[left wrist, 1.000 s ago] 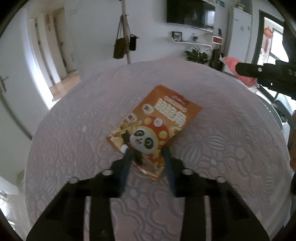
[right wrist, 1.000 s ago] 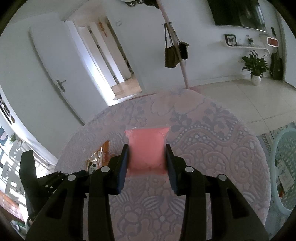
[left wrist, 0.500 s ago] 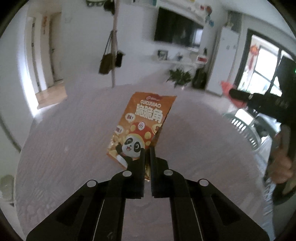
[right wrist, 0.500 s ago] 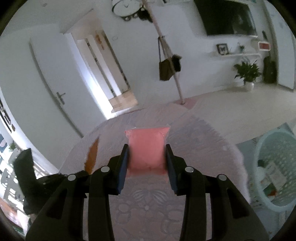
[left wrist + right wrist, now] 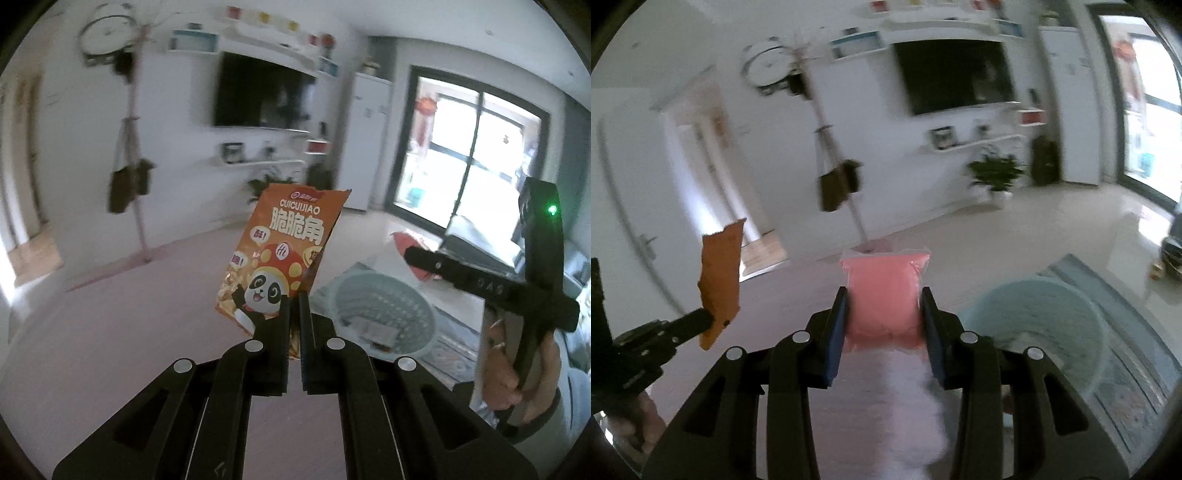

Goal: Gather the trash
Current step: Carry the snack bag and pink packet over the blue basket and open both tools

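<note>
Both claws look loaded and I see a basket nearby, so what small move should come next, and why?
Probably carry both claws over the pale green basket before opening either. The left claw pinches the orange snack bag by its lower edge, the right claw clamps the pink packet, and the basket sits low and to the right, not yet underneath either piece.

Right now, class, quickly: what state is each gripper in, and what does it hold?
Left gripper: closed on the orange snack packet, pinching its lower edge.
Right gripper: closed on the pink pouch, gripping both its sides.
</note>
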A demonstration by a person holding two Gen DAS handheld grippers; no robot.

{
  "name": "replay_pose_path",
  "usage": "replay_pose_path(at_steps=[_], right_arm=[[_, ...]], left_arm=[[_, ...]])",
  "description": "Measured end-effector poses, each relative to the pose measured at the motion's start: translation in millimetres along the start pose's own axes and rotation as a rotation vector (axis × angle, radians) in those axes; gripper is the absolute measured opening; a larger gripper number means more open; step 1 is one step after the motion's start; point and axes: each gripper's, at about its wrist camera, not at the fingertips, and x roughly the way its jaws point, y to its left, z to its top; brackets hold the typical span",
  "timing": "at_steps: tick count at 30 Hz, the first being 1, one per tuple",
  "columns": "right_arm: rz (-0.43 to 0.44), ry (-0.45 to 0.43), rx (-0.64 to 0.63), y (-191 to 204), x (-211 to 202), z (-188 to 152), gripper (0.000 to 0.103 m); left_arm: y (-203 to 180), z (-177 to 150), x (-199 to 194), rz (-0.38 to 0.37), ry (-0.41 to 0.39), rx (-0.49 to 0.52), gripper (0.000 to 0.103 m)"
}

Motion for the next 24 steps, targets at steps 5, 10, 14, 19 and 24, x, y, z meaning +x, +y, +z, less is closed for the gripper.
replay_pose_path(at_steps=[5,10,14,19,24], right_arm=[[-0.159,0.040,0.098,-63.1,10.1,-3.5,0.035],[-0.271,0.114,0.197,-114.3,33.1,-21.0,0.035],[-0.323,0.187,0.270,-148.7,57.2,-36.4,0.036],[-0.365,0.227,0.322,-177.0,73.2,-50.0,0.039],[-0.384,0.230,0.322,-190.3,71.6,-55.8,0.063]], left_arm=[[-42.7,13.0,62.0,-0.134,0.045,0.012,0.003],[-76.6,2.7,132.0,-0.227,0.150,0.020,0.003],[-88.8,-10.8,181.3,-0.285,0.246,-0.014,0.003],[-86.5,-25.3,219.0,-0.297,0.319,-0.032,0.005],[-77.7,-24.6,227.1,-0.298,0.334,-0.054,0.041]])
